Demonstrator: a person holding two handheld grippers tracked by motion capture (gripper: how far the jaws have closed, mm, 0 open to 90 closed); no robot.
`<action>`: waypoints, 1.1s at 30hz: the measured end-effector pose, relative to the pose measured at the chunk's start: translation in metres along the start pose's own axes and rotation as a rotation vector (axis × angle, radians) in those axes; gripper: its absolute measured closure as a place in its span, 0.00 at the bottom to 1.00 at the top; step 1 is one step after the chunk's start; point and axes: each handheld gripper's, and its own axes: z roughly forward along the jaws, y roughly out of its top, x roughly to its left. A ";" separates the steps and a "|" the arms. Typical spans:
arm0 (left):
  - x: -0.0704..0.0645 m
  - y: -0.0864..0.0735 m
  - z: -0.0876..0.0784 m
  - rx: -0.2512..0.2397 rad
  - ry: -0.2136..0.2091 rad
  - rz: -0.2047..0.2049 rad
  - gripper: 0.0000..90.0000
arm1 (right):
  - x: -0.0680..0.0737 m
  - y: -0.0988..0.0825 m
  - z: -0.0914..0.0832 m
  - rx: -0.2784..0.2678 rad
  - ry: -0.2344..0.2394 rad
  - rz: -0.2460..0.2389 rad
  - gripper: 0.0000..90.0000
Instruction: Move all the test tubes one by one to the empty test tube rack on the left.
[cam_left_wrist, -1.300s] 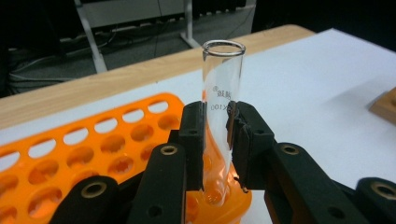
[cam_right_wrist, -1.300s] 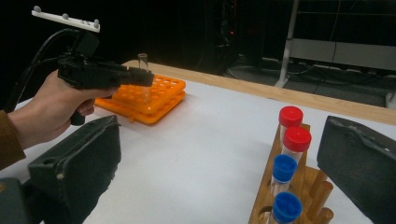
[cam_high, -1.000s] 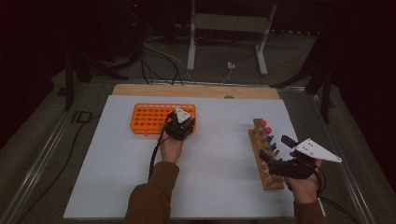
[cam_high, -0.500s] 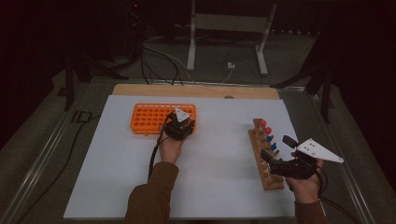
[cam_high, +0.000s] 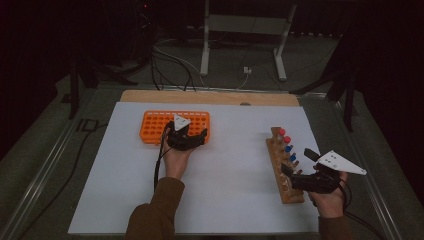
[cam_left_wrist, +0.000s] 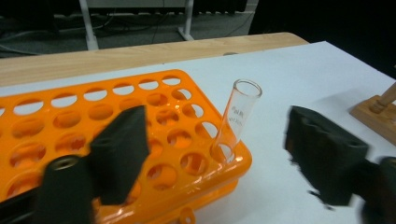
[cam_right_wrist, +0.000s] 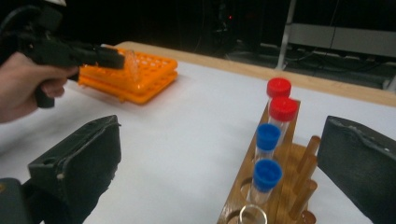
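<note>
A clear glass test tube (cam_left_wrist: 238, 116) stands, leaning a little, in a corner hole of the orange rack (cam_left_wrist: 93, 116) (cam_high: 155, 125). My left gripper (cam_left_wrist: 219, 130) (cam_high: 189, 131) is at that corner; its jaws have just been opening and now stand wide on either side of the tube without touching it. My right gripper (cam_right_wrist: 224, 140) (cam_high: 297, 162) is open over the wooden rack (cam_right_wrist: 238, 186) (cam_high: 292, 195), which holds two red-capped tubes (cam_right_wrist: 279, 87) and two blue-capped tubes (cam_right_wrist: 268, 135). An uncapped tube (cam_right_wrist: 252, 214) stands nearest the right gripper.
A white sheet (cam_high: 230, 165) covers the table, with a wooden strip (cam_high: 210, 97) along its far edge. The wooden rack has upright pegs (cam_right_wrist: 308, 158) beside the tubes. Cables and a metal stand (cam_high: 240, 45) lie on the floor beyond.
The left gripper's jaws have opened from shut, and the hand has drawn back slightly from the orange rack. The right hand has stayed in place.
</note>
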 end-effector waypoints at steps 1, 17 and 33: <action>0.001 0.000 -0.002 -0.001 -0.001 -0.004 0.18 | -0.001 -0.001 0.001 0.007 0.001 -0.006 0.00; -0.003 -0.005 -0.043 -0.049 -0.056 -0.054 0.01 | -0.017 -0.023 0.003 0.110 -0.019 0.000 0.29; -0.007 -0.011 -0.087 -0.102 -0.087 -0.054 0.01 | -0.014 -0.032 0.010 0.185 -0.012 -0.087 0.84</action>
